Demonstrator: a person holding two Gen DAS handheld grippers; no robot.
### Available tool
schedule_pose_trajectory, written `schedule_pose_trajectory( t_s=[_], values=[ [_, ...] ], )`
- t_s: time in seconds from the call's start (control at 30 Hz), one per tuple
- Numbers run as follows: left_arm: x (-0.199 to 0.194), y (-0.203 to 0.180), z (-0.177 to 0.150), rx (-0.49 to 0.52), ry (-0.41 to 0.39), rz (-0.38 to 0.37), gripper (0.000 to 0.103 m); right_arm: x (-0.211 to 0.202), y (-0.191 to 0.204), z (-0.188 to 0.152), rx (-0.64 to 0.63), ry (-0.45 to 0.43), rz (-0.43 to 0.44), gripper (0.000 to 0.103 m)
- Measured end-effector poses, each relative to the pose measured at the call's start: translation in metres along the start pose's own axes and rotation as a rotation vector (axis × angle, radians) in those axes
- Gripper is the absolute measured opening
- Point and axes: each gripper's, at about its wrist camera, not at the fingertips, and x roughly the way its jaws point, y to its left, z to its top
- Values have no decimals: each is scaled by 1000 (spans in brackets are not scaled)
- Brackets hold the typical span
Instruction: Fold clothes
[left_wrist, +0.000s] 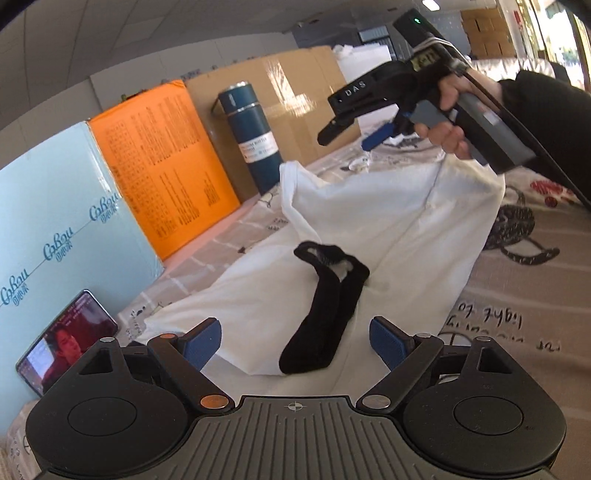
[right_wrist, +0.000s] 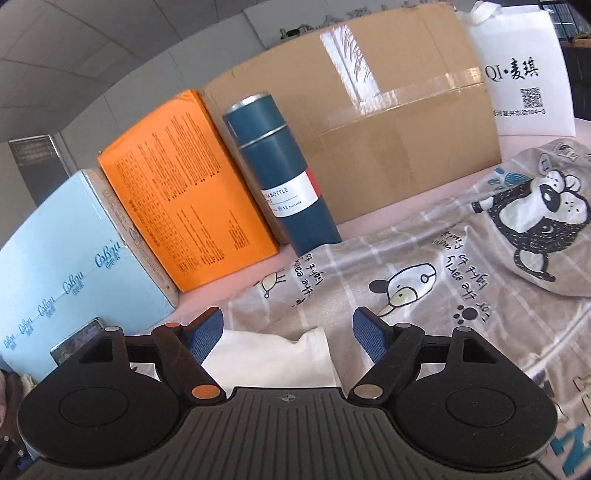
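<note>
left wrist: left gripper (left_wrist: 295, 341) jaws apart, empty, above black sock (left_wrist: 325, 306) lying on white garment (left_wrist: 388, 229), near blue bottle (left_wrist: 251, 136) | right wrist: right gripper (right_wrist: 288, 334) spread, empty, garment edge beneath | step: fold stage unclear; sock likely needs clearing

Ahead of me a big taped cardboard box (right_wrist: 369, 122) stands along the back edge, an orange carton (right_wrist: 177, 192) and a pale blue one (right_wrist: 74, 236) leaning beside it. Under me lies a grey checked cartoon blanket (right_wrist: 424, 295). Overhead I see a white panelled ceiling (left_wrist: 147, 33); bright daylight pours through windows (left_wrist: 546, 33) at far right.
</note>
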Motion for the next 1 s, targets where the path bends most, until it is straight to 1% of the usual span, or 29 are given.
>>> schedule_pose_trajectory(
  t_s=[0.07,0.2,0.23,0.27,0.3,0.33,0.37,0.4,0.43,0.47,0.5,0.53,0.57,0.6,0.63,0.7,0.73,0.8,0.87,0.93,1.0],
  values=[
    [5,6,-1,-16,21,3,90,15,-3,-2,-16,45,-3,76],
    [12,17,0,-82,20,-25,89,44,-10,-6,-49,136,-9,76],
    [15,19,1,-91,23,-39,87,51,-11,-7,-57,158,-11,76],
    [17,20,1,-101,25,-52,79,59,-13,-8,-65,181,-12,76],
    [19,21,2,-110,28,-65,73,66,-14,-9,-73,204,-14,76],
    [21,23,2,-120,31,-78,59,65,-10,-11,-105,194,-18,74],
    [23,24,2,-129,34,-92,47,63,-7,-14,-120,192,-13,61],
    [25,25,3,-139,37,-105,41,62,-4,-17,-135,190,-8,47],
    [27,27,3,-148,39,-118,26,60,-1,-20,-150,188,-3,43],
    [27,28,4,-159,31,-134,16,58,2,-23,-166,186,2,29],
    [23,29,5,-167,12,-134,13,57,5,-26,-181,184,7,14],
    [18,31,7,-173,-10,-126,8,55,8,-29,-196,182,12,11],
    [13,35,12,-172,-37,-102,8,51,7,-29,-191,165,13,7],
    [8,39,17,-169,-67,-71,8,47,6,-28,-183,147,10,5],
    [4,43,23,-154,-96,-24,8,41,5,-24,-173,118,1,5],
    [2,55,37,-123,-142,82,7,24,8,-16,-192,14,-60,5],
    [5,62,45,-106,-161,132,7,16,9,-12,-201,-38,-90,5],
    [18,73,63,-40,-199,260,7,2,14,-6,-231,-136,-160,5],
    [41,88,80,-11,-213,339,7,-8,18,-1,-261,-219,-227,5],
    [70,102,92,-23,-189,363,7,-8,18,3,-277,-260,-297,4],
    [102,111,97,-28,-146,365,7,-1,13,5,-288,-259,-346,4]
  ],
)
